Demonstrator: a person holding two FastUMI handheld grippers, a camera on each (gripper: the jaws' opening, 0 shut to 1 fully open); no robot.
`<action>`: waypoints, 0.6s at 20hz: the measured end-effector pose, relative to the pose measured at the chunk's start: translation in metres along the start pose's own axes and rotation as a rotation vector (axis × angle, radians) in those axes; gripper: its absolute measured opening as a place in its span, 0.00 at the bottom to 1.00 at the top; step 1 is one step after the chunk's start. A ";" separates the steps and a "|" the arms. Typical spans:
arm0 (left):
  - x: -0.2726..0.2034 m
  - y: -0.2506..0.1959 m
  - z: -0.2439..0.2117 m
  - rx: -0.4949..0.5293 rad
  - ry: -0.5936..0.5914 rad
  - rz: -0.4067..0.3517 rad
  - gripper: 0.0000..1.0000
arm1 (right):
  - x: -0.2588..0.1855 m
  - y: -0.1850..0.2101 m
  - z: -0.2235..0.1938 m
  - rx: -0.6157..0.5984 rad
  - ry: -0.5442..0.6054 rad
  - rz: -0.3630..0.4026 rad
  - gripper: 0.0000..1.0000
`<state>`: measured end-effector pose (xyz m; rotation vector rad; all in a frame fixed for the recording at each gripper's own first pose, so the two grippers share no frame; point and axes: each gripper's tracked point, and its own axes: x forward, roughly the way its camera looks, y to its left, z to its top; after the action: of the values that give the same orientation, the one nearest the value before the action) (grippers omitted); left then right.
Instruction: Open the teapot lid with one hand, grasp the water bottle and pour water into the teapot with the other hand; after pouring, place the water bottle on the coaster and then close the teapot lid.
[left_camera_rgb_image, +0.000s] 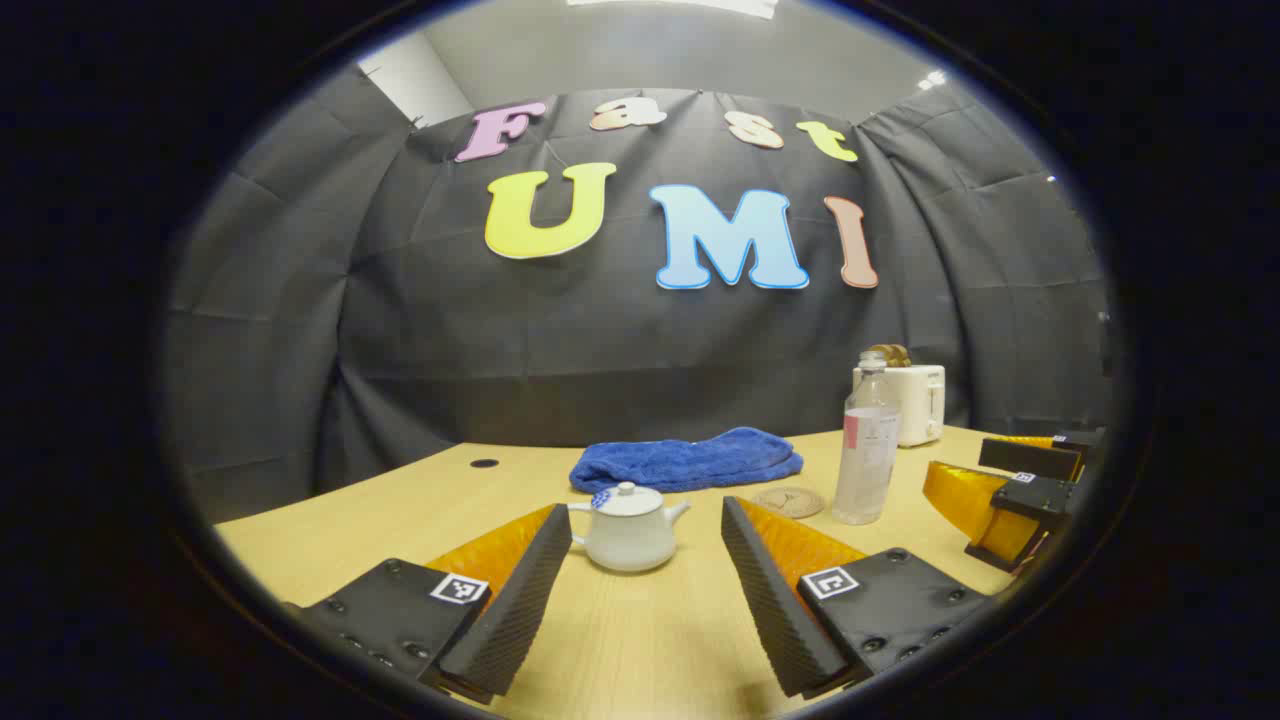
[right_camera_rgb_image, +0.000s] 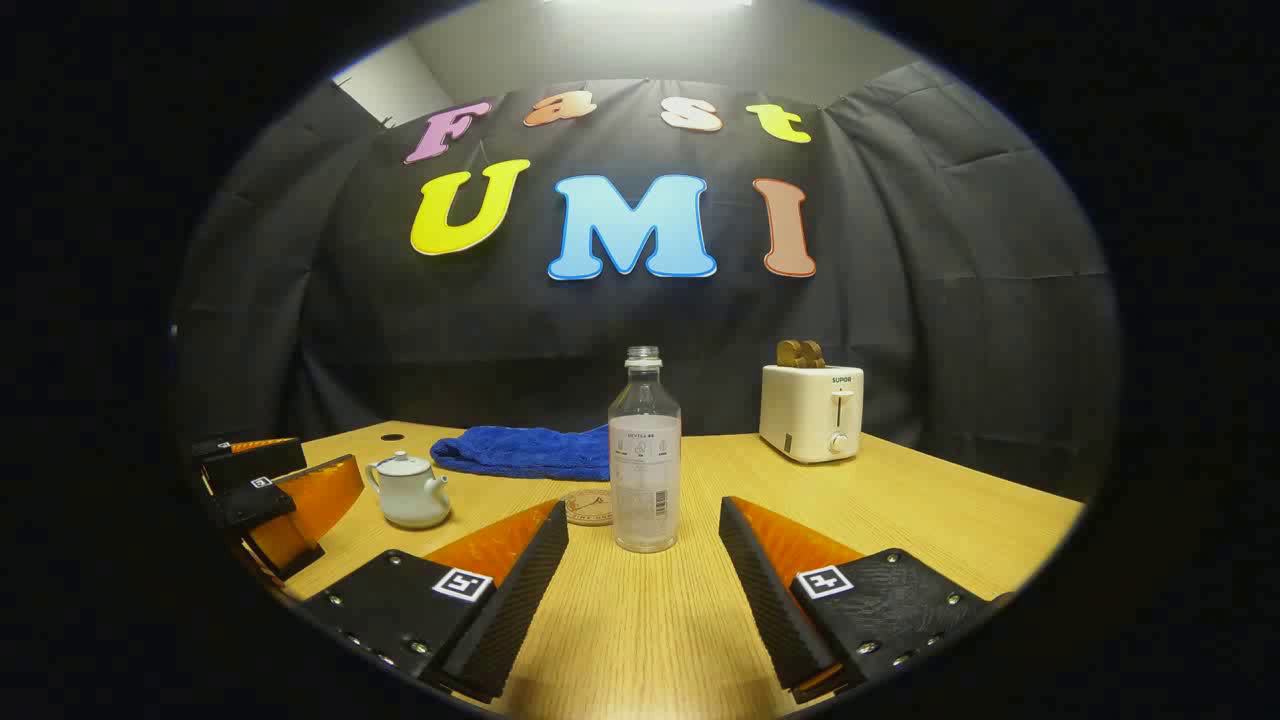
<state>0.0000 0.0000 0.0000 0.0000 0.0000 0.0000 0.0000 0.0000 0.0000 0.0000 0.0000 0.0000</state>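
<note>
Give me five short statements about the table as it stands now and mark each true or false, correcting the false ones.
1. The teapot has its lid on. True.
2. The water bottle lies on its side. False: it stands upright, with no cap on.
3. The right gripper is shut on the bottle. False: its jaws are open, short of the bottle.
4. The coaster carries the bottle. False: it is bare, beside the bottle.
5. A blue towel lies behind the teapot. True.

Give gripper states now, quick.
Left gripper: open, empty, teapot ahead.
Right gripper: open, empty, water bottle ahead.
</note>
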 end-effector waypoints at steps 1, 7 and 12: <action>0.000 0.000 0.001 0.000 0.000 0.000 1.00 | 0.000 0.000 0.000 0.000 0.000 0.000 0.95; 0.000 0.000 0.001 0.000 0.000 0.000 1.00 | 0.000 0.000 0.000 0.000 0.000 0.000 0.95; 0.000 0.000 0.000 0.000 0.000 0.000 1.00 | 0.000 0.000 0.000 0.000 0.000 0.000 0.95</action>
<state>-0.0001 0.0001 -0.0001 -0.0001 -0.0001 0.0001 0.0000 0.0001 -0.0001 0.0000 -0.0003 -0.0002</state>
